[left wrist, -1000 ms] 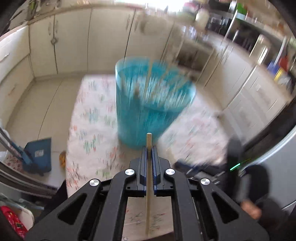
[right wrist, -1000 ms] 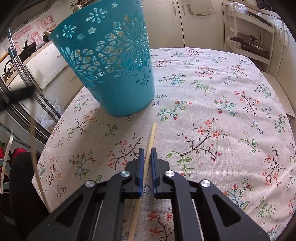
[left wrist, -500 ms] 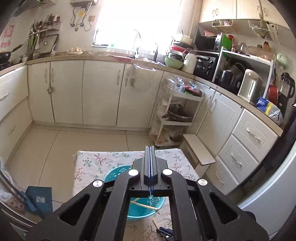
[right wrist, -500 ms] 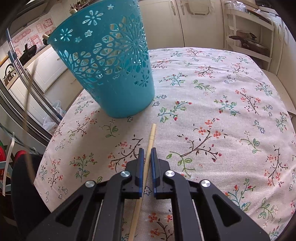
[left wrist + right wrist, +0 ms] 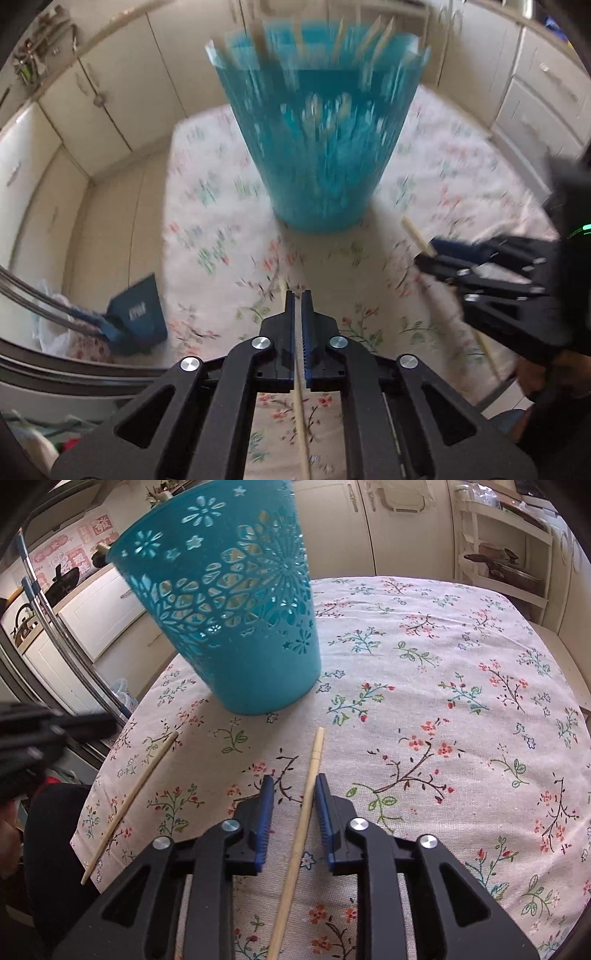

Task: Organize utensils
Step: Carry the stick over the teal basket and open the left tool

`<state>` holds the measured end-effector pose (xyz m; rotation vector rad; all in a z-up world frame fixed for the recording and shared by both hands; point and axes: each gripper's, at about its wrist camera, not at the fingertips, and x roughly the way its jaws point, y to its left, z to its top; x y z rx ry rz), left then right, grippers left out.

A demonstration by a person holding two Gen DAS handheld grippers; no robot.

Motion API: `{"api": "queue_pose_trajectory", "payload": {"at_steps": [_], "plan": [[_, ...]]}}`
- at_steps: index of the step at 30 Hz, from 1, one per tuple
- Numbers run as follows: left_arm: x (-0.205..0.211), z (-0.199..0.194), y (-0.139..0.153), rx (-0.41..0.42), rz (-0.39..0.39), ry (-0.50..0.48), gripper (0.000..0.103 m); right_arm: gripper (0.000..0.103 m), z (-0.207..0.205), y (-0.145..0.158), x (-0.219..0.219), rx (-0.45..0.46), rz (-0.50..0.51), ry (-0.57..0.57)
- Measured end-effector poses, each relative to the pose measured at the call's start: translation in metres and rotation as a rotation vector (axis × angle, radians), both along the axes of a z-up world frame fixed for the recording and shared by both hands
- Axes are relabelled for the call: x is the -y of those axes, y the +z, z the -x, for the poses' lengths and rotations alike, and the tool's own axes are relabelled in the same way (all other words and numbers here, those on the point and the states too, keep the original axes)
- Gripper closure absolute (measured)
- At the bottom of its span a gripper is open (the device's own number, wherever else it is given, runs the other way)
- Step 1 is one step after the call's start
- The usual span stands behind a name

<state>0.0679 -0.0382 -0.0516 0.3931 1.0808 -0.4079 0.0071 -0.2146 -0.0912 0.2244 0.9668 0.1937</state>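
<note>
Right wrist view showed the flowered tablecloth (image 5: 461,646) with the teal basket (image 5: 236,602) standing at upper left, sticks already poking from its rim. The left gripper (image 5: 298,295), which had been up over the basket half a second before, had dropped back toward the cloth, its jaws a bare slit just starting to part over the second chopstick (image 5: 140,786) at the left edge. The right gripper (image 5: 293,786) had let go: its jaws were opening, with the chopstick (image 5: 314,760) lying loose between them at lower centre. Both sticks still wanted lifting.
</note>
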Motion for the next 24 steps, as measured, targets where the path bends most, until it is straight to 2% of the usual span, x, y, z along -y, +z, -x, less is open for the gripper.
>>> {"api": "queue_pose_trajectory", "payload": {"at_steps": [2, 5, 8, 12, 13, 15, 16, 18, 19, 21, 24], "plan": [[0.006, -0.006, -0.016, 0.019, -0.066, 0.012, 0.093, 0.077, 0.001, 0.0, 0.0, 0.003, 0.006, 0.002], [0.008, -0.017, -0.034, -0.018, -0.084, 0.036, 0.093, 0.077, 0.002, 0.0, 0.001, 0.006, 0.003, 0.001], [0.012, -0.012, -0.037, 0.015, -0.113, 0.013, 0.093, 0.077, 0.003, 0.0, -0.001, 0.01, 0.012, 0.002], [0.01, -0.009, -0.036, -0.001, -0.108, 0.0, 0.098, 0.077, 0.006, 0.001, -0.005, 0.011, 0.008, 0.0], [0.008, -0.008, -0.03, -0.035, -0.063, -0.002, 0.098, 0.077, 0.006, 0.001, -0.005, 0.01, 0.004, 0.0], [0.004, -0.001, -0.008, -0.093, 0.061, -0.01, 0.098, 0.077, 0.007, 0.001, -0.004, 0.006, -0.005, -0.002], [0.001, 0.003, 0.016, -0.116, 0.162, -0.025, 0.098, 0.077, 0.006, 0.001, -0.003, 0.006, -0.007, -0.003], [0.0, 0.008, 0.057, -0.092, 0.274, -0.048, 0.099, 0.076, 0.004, 0.001, -0.001, 0.005, -0.007, -0.004], [0.0, 0.008, 0.08, -0.059, 0.319, -0.058, 0.099, 0.076, 0.004, 0.001, -0.002, 0.005, -0.007, -0.003], [0.002, 0.004, 0.135, 0.066, 0.399, -0.065, 0.099, 0.075, 0.004, 0.001, -0.001, 0.005, -0.006, -0.002], [0.007, -0.015, 0.182, 0.206, 0.469, -0.031, 0.099, 0.075, 0.003, 0.001, 0.002, 0.003, -0.012, -0.001]]}}
